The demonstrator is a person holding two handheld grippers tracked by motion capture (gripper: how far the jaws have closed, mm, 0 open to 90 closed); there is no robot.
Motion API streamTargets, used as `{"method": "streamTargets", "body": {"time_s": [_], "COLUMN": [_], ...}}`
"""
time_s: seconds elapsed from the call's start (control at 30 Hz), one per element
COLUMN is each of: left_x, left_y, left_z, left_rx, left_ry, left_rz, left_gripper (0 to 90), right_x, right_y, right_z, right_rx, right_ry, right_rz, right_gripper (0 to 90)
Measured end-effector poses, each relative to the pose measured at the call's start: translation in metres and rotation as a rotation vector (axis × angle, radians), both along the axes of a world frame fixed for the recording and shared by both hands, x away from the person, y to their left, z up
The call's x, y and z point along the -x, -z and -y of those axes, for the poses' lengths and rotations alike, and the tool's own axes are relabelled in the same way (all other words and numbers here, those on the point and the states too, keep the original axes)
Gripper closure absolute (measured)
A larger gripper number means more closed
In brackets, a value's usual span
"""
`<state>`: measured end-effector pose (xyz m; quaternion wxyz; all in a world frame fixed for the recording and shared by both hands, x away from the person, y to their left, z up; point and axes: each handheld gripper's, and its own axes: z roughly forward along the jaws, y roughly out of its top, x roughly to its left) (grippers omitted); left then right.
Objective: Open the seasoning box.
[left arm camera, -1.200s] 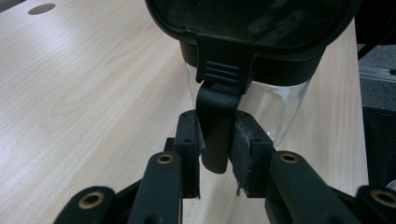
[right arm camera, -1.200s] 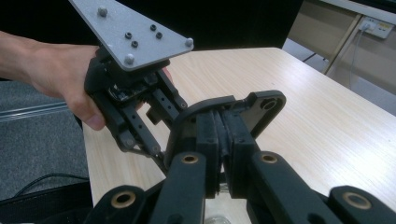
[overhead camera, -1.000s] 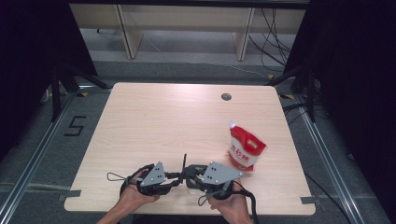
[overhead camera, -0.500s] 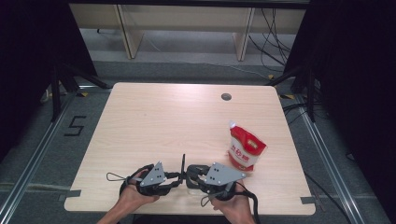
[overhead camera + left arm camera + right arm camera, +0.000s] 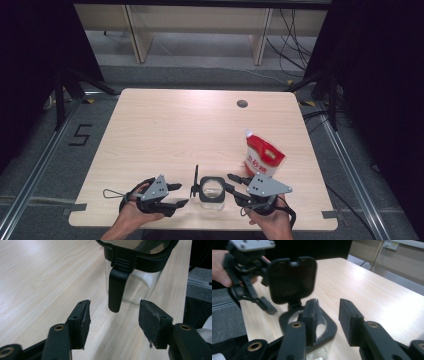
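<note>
A: Black fingers of the left gripper [image 5: 113, 322] are standing spread, having just been opening; what is lying between them?
B: Nothing is being pinched. The jar's dark latch [image 5: 116, 288] is hanging just beyond the gap, apart from both pads.

A: And the right gripper [image 5: 327, 320]?
B: Its fingers are also parting, having just been opening, and are gripping nothing. One finger is reaching over the rim of the glass jar [image 5: 212, 192]; whether it is touching, the frames are not showing.

A: Where is the jar sitting?
B: On the pale wooden worktop [image 5: 175, 130], near the front edge, between the two grippers, its hinged lid [image 5: 292, 280] standing upright.

A: Farther back?
B: A red-and-white pouch [image 5: 263, 157] is standing just behind the right gripper.
</note>
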<state>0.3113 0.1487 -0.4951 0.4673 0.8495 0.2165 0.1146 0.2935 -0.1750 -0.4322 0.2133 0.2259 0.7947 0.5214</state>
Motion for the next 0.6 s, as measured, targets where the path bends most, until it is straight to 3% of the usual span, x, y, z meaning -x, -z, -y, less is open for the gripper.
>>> {"method": "streamTargets", "body": {"time_s": [0.33, 0.37, 0.4, 0.43, 0.5, 0.53, 0.6], "left_x": [0.009, 0.010, 0.011, 0.011, 0.013, 0.014, 0.016], "left_y": [-0.001, -0.002, -0.001, -0.001, 0.000, -0.001, -0.001], "left_z": [-0.010, -0.010, -0.009, -0.009, -0.007, -0.007, -0.006], "left_rx": [-0.004, -0.013, -0.003, -0.020, 0.012, 0.000, 0.006], "left_ry": [-0.055, -0.061, -0.059, -0.059, -0.068, -0.074, -0.078], "left_rz": [-0.022, -0.033, -0.035, -0.033, -0.046, -0.053, -0.053], "left_gripper": [32.2, 31.6, 31.3, 31.1, 30.3, 29.5, 27.7], "right_x": [0.005, 0.007, 0.007, 0.008, 0.009, 0.009, 0.012], "right_y": [0.012, 0.013, 0.013, 0.014, 0.015, 0.017, 0.019], "right_z": [0.031, 0.034, 0.037, 0.040, 0.046, 0.049, 0.055], "right_rx": [-0.023, -0.031, -0.026, -0.033, -0.034, -0.043, -0.044], "right_ry": [0.087, 0.100, 0.102, 0.112, 0.129, 0.136, 0.151], "right_rz": [-0.030, -0.056, -0.038, -0.064, -0.041, -0.039, -0.074], "right_gripper": [53.2, 52.3, 51.1, 49.9, 48.3, 47.3, 45.1]}}
